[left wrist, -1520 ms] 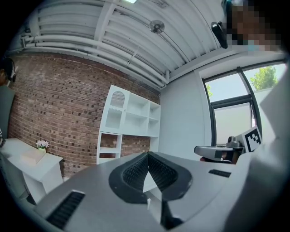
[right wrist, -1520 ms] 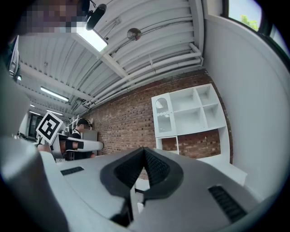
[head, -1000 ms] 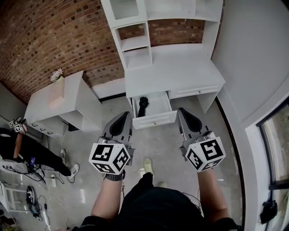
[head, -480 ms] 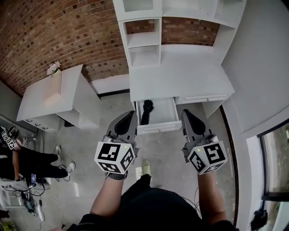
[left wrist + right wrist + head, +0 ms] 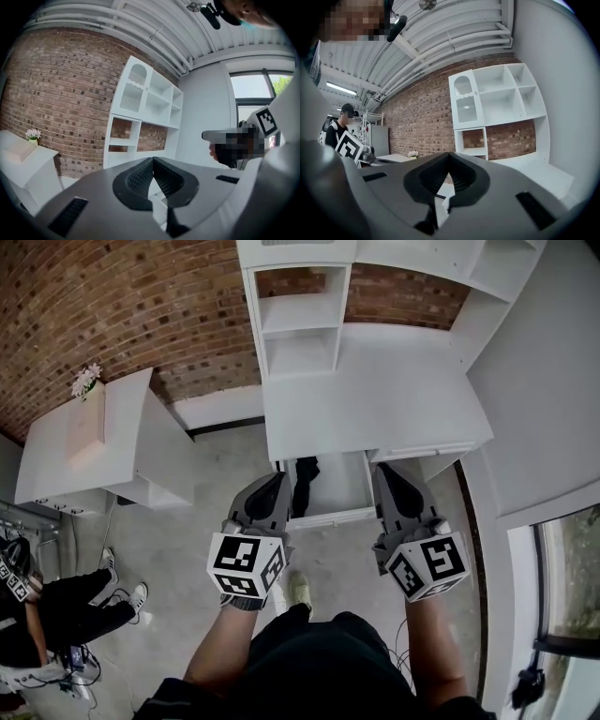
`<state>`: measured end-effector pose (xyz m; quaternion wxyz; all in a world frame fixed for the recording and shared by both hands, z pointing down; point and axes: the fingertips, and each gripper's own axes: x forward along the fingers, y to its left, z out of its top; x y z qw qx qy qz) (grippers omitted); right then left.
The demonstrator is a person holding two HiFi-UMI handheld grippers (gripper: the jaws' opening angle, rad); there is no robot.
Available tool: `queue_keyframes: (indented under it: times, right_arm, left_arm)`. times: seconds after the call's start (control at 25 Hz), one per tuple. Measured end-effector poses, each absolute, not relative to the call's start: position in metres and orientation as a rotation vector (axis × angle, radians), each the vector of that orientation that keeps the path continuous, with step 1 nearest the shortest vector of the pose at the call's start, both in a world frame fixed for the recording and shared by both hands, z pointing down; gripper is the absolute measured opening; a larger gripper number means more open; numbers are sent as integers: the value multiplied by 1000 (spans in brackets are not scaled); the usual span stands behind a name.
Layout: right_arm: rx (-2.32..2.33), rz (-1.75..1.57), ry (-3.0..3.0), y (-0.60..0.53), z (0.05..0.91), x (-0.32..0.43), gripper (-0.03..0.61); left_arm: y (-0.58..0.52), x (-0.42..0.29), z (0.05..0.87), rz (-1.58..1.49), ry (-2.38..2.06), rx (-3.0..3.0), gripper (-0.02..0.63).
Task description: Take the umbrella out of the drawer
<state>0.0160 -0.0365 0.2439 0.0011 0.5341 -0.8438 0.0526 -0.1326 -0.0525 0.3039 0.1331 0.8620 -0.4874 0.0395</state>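
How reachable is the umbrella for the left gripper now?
Probably yes: the drawer stands open, the umbrella lies uncovered in its left part, and the left gripper hangs near with nothing between. Its jaws are shut and must open first.

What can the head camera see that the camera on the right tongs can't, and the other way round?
Only the head view: the open drawer seen from above, with the black umbrella lying in it.
Only the right gripper view: the ceiling beams and the arched door high on the white unit.
Both: the right tongs, shut on nothing, the brick wall, the lower shelves and the flowers on the side cabinet.
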Motion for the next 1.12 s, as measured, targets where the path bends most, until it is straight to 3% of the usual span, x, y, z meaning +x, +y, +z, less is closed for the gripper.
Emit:
queue_keyframes:
  times: [0.56,1.12]
  right_arm:
    - [1597,270,-2637,-127,311,12,5]
    - [1323,368,-2685,-218,415,14,5]
  left_arm:
    - [-116,-112,382,151,-1317,2456,6]
    - [-179,-85,522,332,-1416,2272,7]
